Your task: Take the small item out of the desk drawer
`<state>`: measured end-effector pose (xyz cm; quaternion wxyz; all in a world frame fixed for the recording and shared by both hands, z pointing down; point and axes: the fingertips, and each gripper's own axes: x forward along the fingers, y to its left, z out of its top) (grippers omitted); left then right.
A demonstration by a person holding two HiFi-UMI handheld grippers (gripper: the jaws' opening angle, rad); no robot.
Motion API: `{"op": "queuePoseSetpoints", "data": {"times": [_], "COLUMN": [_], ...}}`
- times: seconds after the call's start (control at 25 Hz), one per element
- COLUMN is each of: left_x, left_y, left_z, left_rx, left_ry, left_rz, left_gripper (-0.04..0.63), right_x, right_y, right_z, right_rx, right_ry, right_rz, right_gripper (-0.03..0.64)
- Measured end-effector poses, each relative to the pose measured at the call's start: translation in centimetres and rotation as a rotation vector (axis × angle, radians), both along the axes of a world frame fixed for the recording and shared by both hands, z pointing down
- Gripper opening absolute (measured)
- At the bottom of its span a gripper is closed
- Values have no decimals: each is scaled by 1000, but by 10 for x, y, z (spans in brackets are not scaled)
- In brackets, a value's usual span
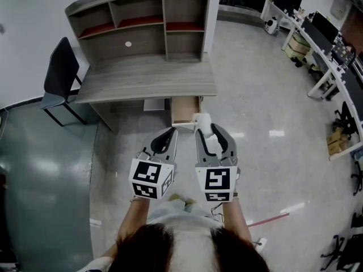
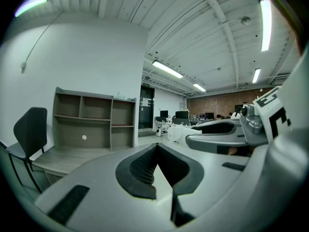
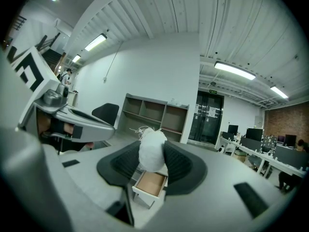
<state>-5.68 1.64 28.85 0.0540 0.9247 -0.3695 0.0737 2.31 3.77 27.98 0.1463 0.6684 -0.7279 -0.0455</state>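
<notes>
The right gripper [image 1: 211,134] has its jaws pinching a small white rounded bundle with loose threads at its top [image 3: 151,151], the ribbed black pads pressing on both of its sides. In the head view the bundle [image 1: 204,120] sits just below centre, held above the glossy grey floor [image 1: 255,112] and just in front of the open drawer [image 1: 185,107], apart from it. The drawer, white-fronted with a brown wooden inside, sticks out from under the right end of the grey wood-grain worktop [image 1: 147,75]. In the right gripper view it shows directly beneath the bundle [image 3: 150,183], which covers the part of the desk behind it.

The left gripper [image 1: 166,134] hovers just beside the right one, its jaws pressed together with nothing between them [image 2: 157,153].

A grey open-shelf hutch [image 1: 142,21] stands on the back of the worktop at the top centre. A black chair [image 1: 59,72] stands at the desk's left end, upper left. Along the upper right edge runs a row of white office desks with dark monitors [image 1: 323,33].
</notes>
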Motion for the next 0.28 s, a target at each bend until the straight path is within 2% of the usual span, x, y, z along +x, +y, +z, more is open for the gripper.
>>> {"op": "queuePoseSetpoints", "data": {"times": [0.28], "left_x": [2], "left_y": [-7], "left_z": [7], "left_rx": [-8], "left_ry": [-6], "left_rz": [3], "left_gripper": [14], "right_x": [2], "right_y": [-7], "right_z": [7], "right_rx": [-8], "right_ry": [-1], "right_rz": [5], "right_gripper": [164]}}
